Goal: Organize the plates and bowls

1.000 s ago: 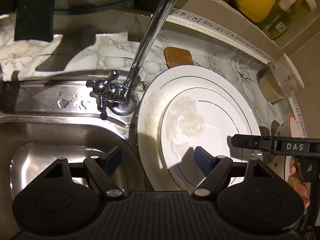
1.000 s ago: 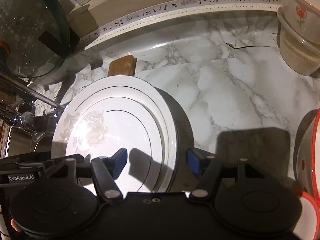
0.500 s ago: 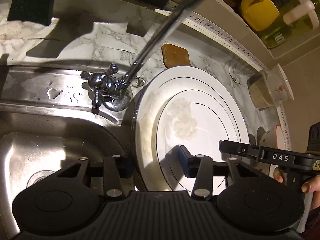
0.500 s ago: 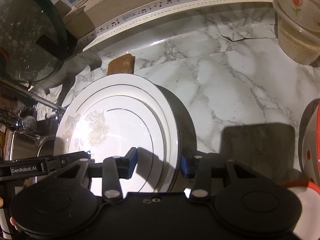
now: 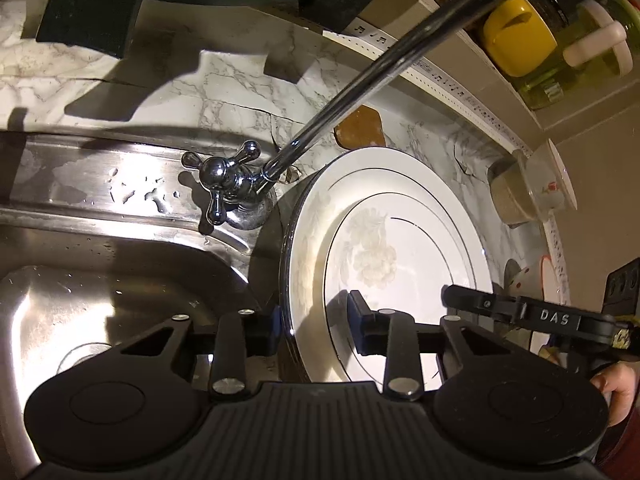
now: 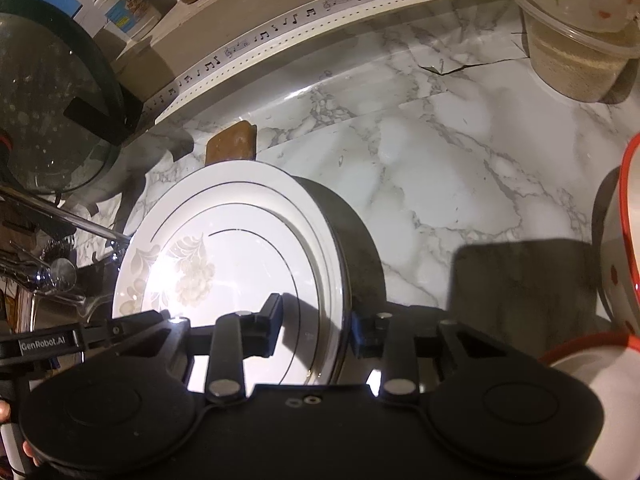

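Marble-patterned bench (image 6: pixel 460 184) fills the scene under warm, dim kitchen light, with a strip of music-note trim along the wall behind it. My landmark is the round white china plate with thin silver rings and a pale flower print (image 6: pixel 224 256), the top one of a small stack of like plates. It lies flat on the bench, and everything else is placed from it.

To the plate's left sits a stainless steel sink (image 5: pixel 100 280) with a chrome cross-handled tap (image 5: pixel 224 184) just beside the rim. Behind the plate, nearly touching it, lies a small brown block (image 6: pixel 232 140), perhaps soap. Well off to its right stand a clear lidded tub of beige grains (image 6: pixel 576 60) and a red-rimmed white bowl (image 6: pixel 624 248).

My left tool (image 5: pixel 314 328) straddles the plate's left edge, one blue pad outside the rim and one over the plate's face. My right tool (image 6: pixel 316 326) straddles the right edge the same way. Both sets of jaws are closing with the rim between them; I cannot tell whether the pads press the china yet.

I judge this the gripping step, taking the plate two-handed before moving it. Next comes a firm, even pinch on both sides, then a level lift, keeping clear of the tap spout (image 5: pixel 360 92) that reaches over the bench.
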`<state>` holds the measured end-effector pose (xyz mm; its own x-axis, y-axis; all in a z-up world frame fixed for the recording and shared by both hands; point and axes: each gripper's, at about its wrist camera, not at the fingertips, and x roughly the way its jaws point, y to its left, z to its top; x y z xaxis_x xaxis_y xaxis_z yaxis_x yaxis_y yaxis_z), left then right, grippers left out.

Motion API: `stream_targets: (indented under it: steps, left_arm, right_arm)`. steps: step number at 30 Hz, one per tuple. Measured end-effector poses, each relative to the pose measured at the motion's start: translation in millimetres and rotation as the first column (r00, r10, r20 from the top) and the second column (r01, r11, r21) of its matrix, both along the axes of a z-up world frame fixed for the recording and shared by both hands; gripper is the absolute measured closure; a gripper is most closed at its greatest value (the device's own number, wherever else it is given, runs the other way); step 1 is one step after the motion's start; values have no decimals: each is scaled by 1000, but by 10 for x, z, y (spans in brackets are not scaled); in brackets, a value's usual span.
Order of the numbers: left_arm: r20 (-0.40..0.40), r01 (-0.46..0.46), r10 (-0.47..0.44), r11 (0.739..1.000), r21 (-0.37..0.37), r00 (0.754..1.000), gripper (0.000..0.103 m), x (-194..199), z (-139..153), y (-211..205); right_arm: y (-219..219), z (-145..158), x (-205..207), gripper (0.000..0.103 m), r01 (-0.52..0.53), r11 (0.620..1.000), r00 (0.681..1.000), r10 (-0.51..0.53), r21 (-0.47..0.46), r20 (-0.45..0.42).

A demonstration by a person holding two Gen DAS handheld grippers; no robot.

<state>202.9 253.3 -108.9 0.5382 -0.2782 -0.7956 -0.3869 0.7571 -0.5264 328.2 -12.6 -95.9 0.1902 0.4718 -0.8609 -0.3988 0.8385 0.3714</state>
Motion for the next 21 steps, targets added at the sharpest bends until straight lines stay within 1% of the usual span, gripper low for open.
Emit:
stream_targets:
  steps: [6,10,21]
  left_arm:
    - [-5,1,-1,1000,16,1000,71,-41,14,-1]
    - [-4,5,-5,1000,29,1000,71,-108,25,-6]
    - [6,31,-32,996,83,999,71,-390,94,-111]
  right_arm:
    - [-22,29,-82,73,3,1000,1000,-3,11,16]
    - [-15,53,-188,74,-9,1000,999,9,7,41]
    - [-57,75,-512,74,-6,1000,998,6,9,67]
